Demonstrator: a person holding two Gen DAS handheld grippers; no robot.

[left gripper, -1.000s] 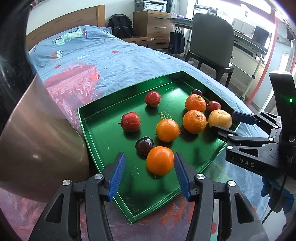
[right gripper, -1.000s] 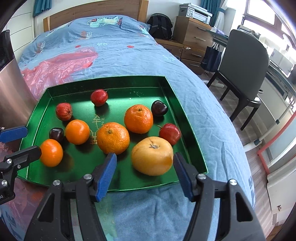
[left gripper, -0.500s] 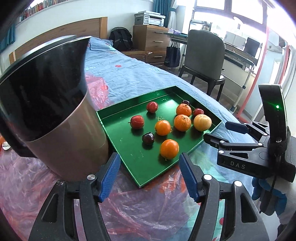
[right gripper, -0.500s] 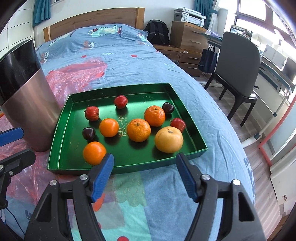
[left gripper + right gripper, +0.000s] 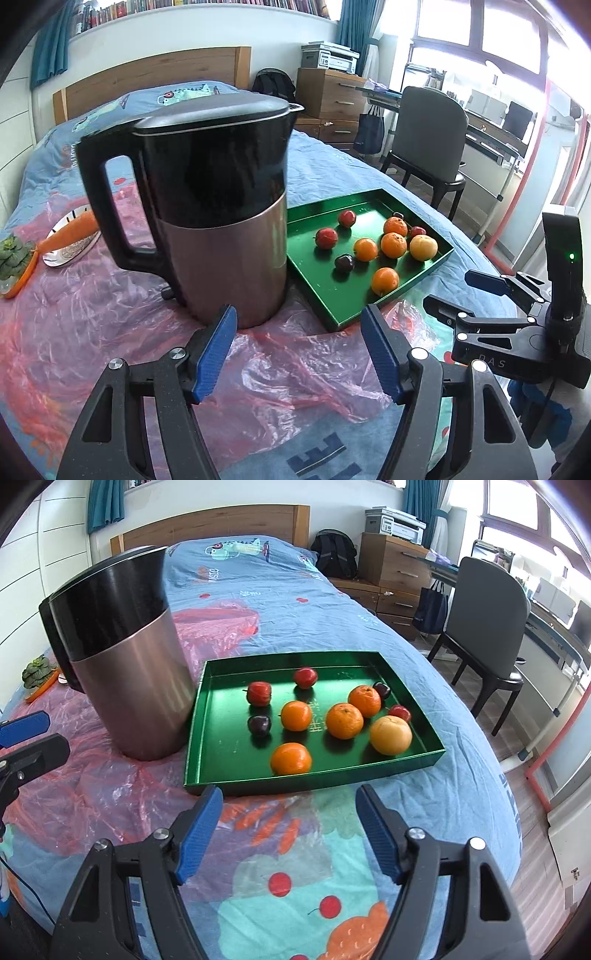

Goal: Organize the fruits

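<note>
A bed with a blue printed bedspread (image 5: 288, 602) fills the room's middle, a sheet of pinkish clear plastic (image 5: 295, 365) spread over its near end. Closest to each camera, the left gripper (image 5: 299, 349) hangs over the plastic with its blue pads wide apart and nothing between them; the right gripper (image 5: 288, 829) hovers above the bedspread's cartoon print, likewise spread wide and empty. In the left view the right gripper shows at the right edge, well clear of the fruit.

Just beyond the grippers lies a green tray (image 5: 207, 709), its left edge just beside a steel-and-black kettle (image 5: 221, 206) standing upright on the plastic. Inside the tray, nearest the front rim, sits an orange (image 5: 290, 758). Behind it come a dark plum (image 5: 259, 725), two more oranges (image 5: 296, 716) (image 5: 344, 720) and a pale yellow fruit (image 5: 390, 735) at the right. Farther back are a fourth orange (image 5: 364, 700), three red fruits (image 5: 259, 693) (image 5: 305, 677) (image 5: 399, 712) and another dark plum (image 5: 382, 690).

Left of the kettle, a carrot (image 5: 70, 232) rests on a plate (image 5: 66, 253) near a leafy vegetable (image 5: 13, 258). Beyond the bed stand a wooden headboard (image 5: 214, 524), a dresser (image 5: 391, 568) with a printer (image 5: 395, 526), and a grey chair (image 5: 487, 624).
</note>
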